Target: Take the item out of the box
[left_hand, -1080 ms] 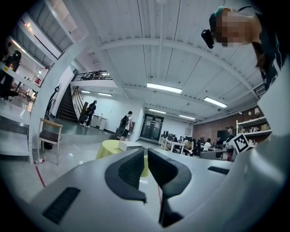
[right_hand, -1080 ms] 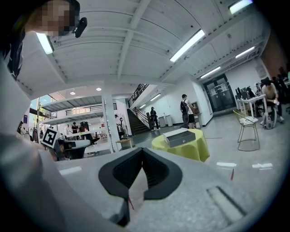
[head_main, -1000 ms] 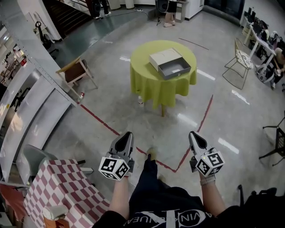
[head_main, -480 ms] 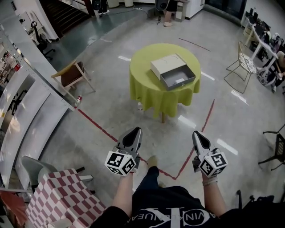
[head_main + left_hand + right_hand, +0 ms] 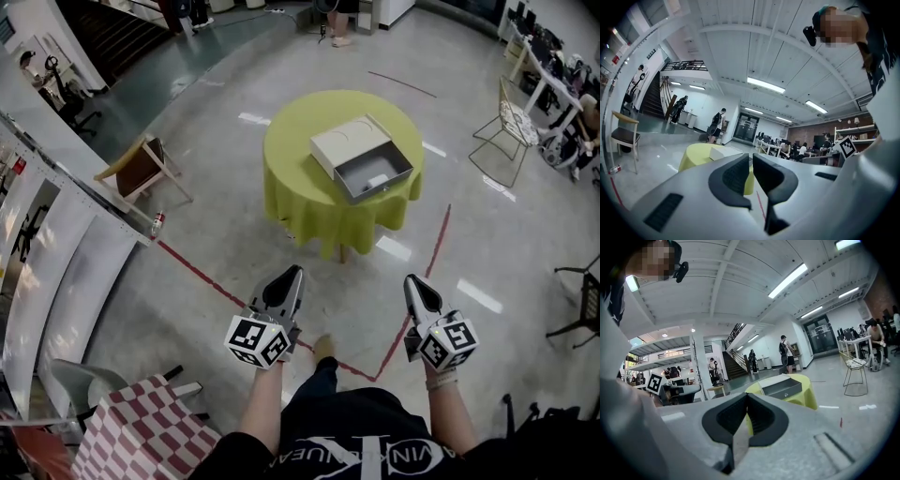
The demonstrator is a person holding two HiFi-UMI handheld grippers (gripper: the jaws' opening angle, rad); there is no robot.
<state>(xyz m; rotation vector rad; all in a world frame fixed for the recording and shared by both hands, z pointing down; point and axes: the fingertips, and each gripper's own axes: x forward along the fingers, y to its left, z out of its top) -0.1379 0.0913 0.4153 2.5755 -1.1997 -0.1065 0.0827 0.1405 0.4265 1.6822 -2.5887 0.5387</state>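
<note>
Tablecloth (image 5: pixel 319 211): matt yellow-green fabric, hanging in soft folds. On it, the box (image 5: pixel 361 159): I read matt card, cream sleeve and grey drawer. Around the tablecloth, floor (image 5: pixel 225 262): polished grey, glossy with light streaks. Left of the tablecloth, wooden chair (image 5: pixel 141 164); right of it, thin wire metal chair (image 5: pixel 511 122).

Office hall with desks (image 5: pixel 544 66), staircase (image 5: pixel 127 33)
</note>
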